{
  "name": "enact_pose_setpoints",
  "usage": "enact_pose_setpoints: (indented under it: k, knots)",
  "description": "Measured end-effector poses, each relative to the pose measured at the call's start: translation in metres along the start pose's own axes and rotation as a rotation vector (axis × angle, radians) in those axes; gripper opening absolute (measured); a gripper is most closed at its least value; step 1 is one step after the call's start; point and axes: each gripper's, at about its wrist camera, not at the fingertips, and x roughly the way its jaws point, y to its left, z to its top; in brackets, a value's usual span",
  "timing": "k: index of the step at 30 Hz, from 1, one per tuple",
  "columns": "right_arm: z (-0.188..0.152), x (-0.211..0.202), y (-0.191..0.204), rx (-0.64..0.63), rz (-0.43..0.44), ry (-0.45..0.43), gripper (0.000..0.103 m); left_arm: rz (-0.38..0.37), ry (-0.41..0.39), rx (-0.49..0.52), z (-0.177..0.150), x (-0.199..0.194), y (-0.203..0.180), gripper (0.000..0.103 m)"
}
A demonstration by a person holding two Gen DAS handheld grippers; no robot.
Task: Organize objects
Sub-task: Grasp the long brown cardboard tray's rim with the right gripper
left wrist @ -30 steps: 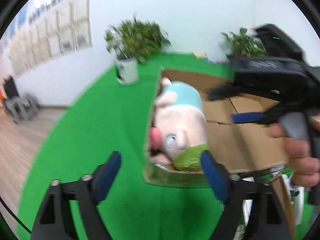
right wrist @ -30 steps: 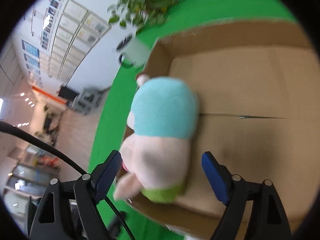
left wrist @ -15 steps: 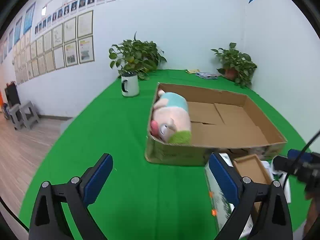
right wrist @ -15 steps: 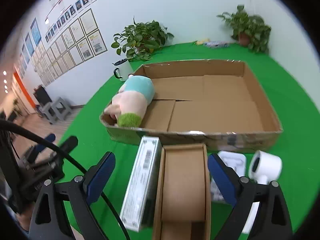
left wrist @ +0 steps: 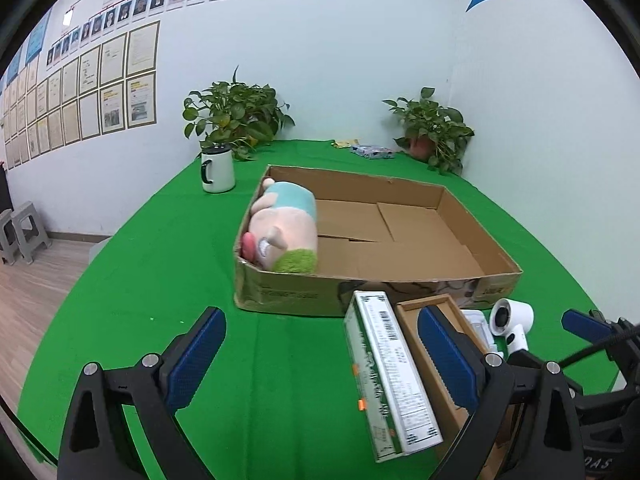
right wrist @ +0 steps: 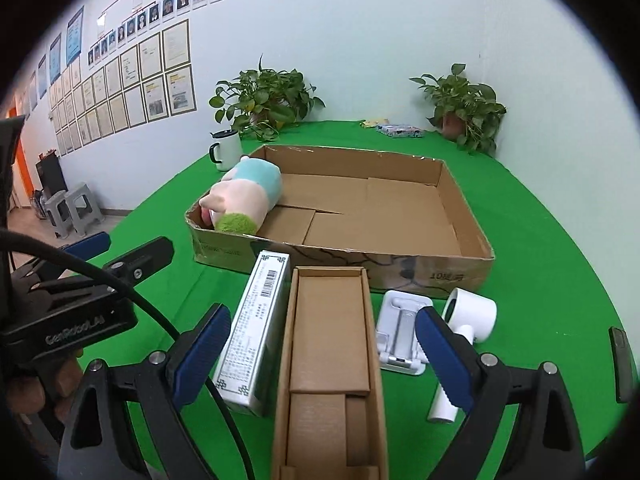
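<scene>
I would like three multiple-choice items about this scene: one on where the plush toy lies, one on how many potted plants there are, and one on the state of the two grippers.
1. Where does the plush toy lie?
A. on the green cloth beside the mug
B. inside the big cardboard box, at its left end
C. in the narrow open box

2. How many potted plants stand at the back of the table?
A. one
B. two
C. four

3. How are the two grippers?
A. both open, holding nothing
B. both shut on the white carton
C. left open, right shut on the toy

Key: 1 B, the toy rests against the box's left wall. 2 B, one plant behind the mug, another at the right corner. 3 A, left gripper and right gripper have their pads spread wide with nothing clamped.
</scene>
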Motion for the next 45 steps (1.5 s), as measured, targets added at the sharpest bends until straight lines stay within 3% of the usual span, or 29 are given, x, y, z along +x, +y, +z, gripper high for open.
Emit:
enact_pose_setpoints:
  k: [5, 11, 16, 22, 24, 25, 28, 30, 31, 34, 38, 42, 45]
  knots:
    - [-0.011, -0.003, -0.009, -0.002, -0.004, 0.001, 0.094, -0.042, 0.015, -0.004, -0.012, -0.009, -0.017, 0.095]
    - [-0.019, -0.004, -0.018, 0.000, 0.008, 0.006, 0.094, -0.071, 0.050, -0.017, -0.022, -0.009, -0.027, 0.084]
    - [-0.029, -0.001, -0.031, 0.020, 0.073, 0.049, 0.094, -0.102, 0.077, 0.001, -0.032, -0.013, -0.035, 0.079]
    - [-0.064, -0.012, -0.059, 0.031, 0.166, 0.124, 0.094, -0.209, 0.150, 0.029, -0.048, -0.020, -0.050, 0.078]
    - [-0.074, -0.019, -0.071, 0.057, 0.250, 0.157, 0.094, -0.237, 0.180, 0.042, -0.057, -0.022, -0.058, 0.078]
    - [-0.077, -0.023, -0.075, 0.056, 0.304, 0.172, 0.094, -0.252, 0.192, 0.044, -0.060, -0.022, -0.059, 0.073]
    - [-0.087, -0.038, -0.079, 0.068, 0.550, 0.220, 0.094, -0.311, 0.257, 0.040, -0.073, -0.021, -0.063, 0.067]
    - [-0.088, -0.044, -0.085, 0.109, 0.647, 0.207, 0.094, -0.341, 0.288, 0.031, -0.082, -0.019, -0.067, 0.065]
    - [-0.089, -0.041, -0.089, 0.126, 0.652, 0.214, 0.094, -0.347, 0.300, 0.028, -0.086, -0.018, -0.069, 0.064]
    - [-0.093, -0.019, -0.097, 0.126, 0.521, 0.283, 0.094, -0.355, 0.362, 0.008, -0.099, -0.006, -0.073, 0.056]
    - [-0.097, 0.005, -0.097, 0.123, 0.393, 0.336, 0.090, -0.331, 0.342, 0.023, -0.101, -0.005, -0.080, 0.049]
    - [-0.097, 0.011, -0.094, 0.148, 0.382, 0.347, 0.077, -0.288, 0.349, 0.031, -0.104, -0.007, -0.084, 0.043]
    - [-0.093, 0.002, -0.086, 0.093, 0.470, 0.357, 0.075, -0.292, 0.379, 0.007, -0.108, -0.012, -0.083, 0.039]
